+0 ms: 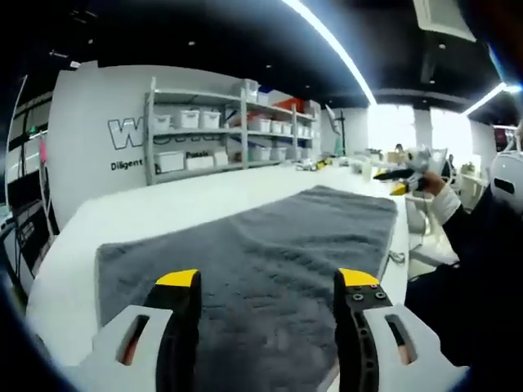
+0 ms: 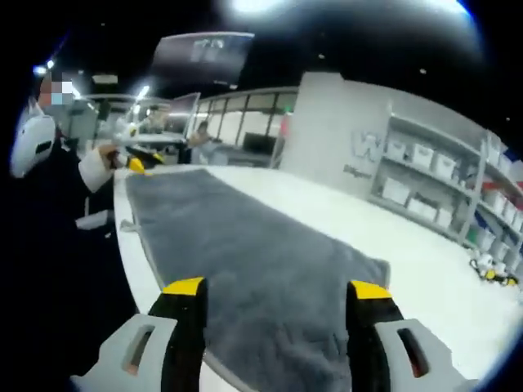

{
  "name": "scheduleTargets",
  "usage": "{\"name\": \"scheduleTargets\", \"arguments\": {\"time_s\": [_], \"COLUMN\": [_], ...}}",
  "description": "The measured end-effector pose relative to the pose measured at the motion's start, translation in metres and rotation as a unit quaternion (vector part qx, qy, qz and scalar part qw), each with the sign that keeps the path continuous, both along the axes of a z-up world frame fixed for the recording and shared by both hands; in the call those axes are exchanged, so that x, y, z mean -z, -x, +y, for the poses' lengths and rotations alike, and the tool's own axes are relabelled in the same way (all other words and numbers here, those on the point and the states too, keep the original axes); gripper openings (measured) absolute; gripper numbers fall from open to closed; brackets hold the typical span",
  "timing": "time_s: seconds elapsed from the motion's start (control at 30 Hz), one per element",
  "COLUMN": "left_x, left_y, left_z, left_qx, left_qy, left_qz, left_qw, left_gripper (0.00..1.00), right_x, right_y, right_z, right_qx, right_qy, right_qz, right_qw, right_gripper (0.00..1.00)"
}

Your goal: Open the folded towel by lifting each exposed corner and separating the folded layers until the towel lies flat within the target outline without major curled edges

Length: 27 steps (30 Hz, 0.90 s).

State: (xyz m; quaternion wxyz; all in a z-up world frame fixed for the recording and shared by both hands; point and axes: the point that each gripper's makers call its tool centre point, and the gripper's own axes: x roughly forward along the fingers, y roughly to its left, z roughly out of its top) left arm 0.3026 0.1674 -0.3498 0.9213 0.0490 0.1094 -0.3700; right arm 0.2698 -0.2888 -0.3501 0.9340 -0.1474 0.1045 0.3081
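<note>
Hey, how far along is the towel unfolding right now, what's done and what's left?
Mostly done, it seems: the grey towel lies spread out in a single layer on the white table, with no folded flaps visible. In hand: nothing; the left gripper and right gripper both hover open above it. Left: smoothing the slight ripples near its edge and checking alignment; no target outline is visible.

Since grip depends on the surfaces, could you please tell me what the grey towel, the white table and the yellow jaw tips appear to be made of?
The grey towel looks like soft terry or microfibre cloth: matte, with a fuzzy nap and gentle ripples. The white table looks like smooth laminate or painted board, with a faint sheen; the exact material is unclear. The yellow jaw tips look like matte rubber or plastic pads capping black jaws with white plastic housings.
</note>
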Motion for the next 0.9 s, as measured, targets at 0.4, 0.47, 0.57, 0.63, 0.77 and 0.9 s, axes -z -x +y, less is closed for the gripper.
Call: {"name": "scheduleTargets", "arguments": {"time_s": [0.4, 0.47, 0.57, 0.63, 0.77, 0.9], "left_x": [-0.028, -0.032, -0.037, -0.041, -0.045, -0.048], "left_y": [0.014, 0.017, 0.02, 0.022, 0.026, 0.028], "left_z": [0.039, 0.044, 0.049, 0.052, 0.052, 0.056], "left_qx": [-0.061, -0.064, -0.07, -0.072, -0.072, -0.081], "left_qy": [0.026, 0.028, 0.026, 0.026, 0.026, 0.027], "left_qz": [0.01, 0.014, 0.01, 0.004, 0.004, 0.003], "left_qw": [0.9978, 0.9974, 0.9971, 0.9971, 0.9971, 0.9964], "left_gripper": [0.99, 1.0, 1.0, 1.0, 1.0, 1.0], "right_x": [-0.016, -0.019, -0.021, -0.018, -0.021, -0.027], "right_y": [0.019, 0.021, 0.022, 0.023, 0.025, 0.028], "right_z": [-0.024, -0.027, -0.029, -0.033, -0.042, -0.044], "right_qx": [0.029, 0.032, 0.037, 0.044, 0.062, 0.066], "right_qy": [-0.027, -0.031, -0.036, -0.028, -0.025, -0.039], "right_qz": [0.015, 0.013, 0.016, 0.025, 0.032, 0.031], "right_qw": [0.9991, 0.9989, 0.9986, 0.9983, 0.9972, 0.9966], "right_gripper": [0.99, 1.0, 1.0, 1.0, 1.0, 1.0]}}
